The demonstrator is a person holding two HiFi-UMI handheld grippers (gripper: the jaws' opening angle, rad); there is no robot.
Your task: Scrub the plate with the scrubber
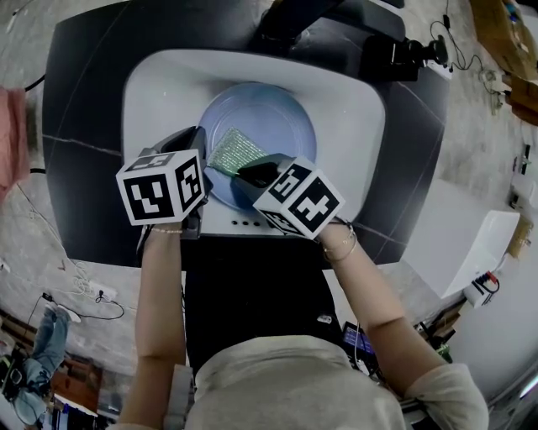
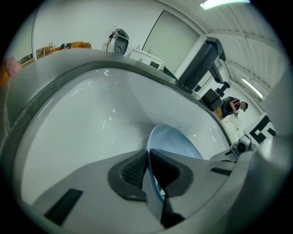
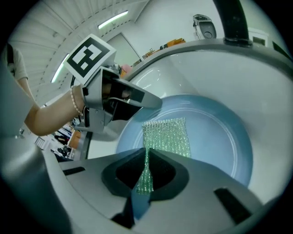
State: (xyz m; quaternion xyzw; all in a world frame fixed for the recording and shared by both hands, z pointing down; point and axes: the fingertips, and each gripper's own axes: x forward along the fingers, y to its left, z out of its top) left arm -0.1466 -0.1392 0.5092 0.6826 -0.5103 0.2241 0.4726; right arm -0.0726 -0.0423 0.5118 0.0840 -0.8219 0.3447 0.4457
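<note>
Setting: dark bench (image 1: 84,126) with a white sink (image 1: 353,109) set into it; a dark tap (image 1: 294,17) stands at the basin's far side.
Plate: pale blue plate (image 1: 269,113) sits inside the sink, filling the middle of the basin; its near-left rim is in the left fingers.
Scrubber: green mesh scrubber (image 1: 237,151) lies spread on the plate, left of its centre, with one end gathered up into the right fingers.
Left gripper: left gripper (image 1: 200,138) reaches in from the near left, pointing steeply down. Its fingers (image 2: 132,171) are clenched on the plate's thin rim, which runs edge-on between them.
Right gripper: right gripper (image 1: 244,175) comes in from the near right, just beside the left one. Its fingers (image 3: 123,176) pinch the scrubber's bunched end; the free end fans out onto the plate.
Marker cubes: left cube (image 1: 161,186) and right cube (image 1: 300,201), black-and-white, sit near each other over the sink's near edge.
Person: bare forearms; a bracelet (image 1: 340,248) on the right wrist.
</note>
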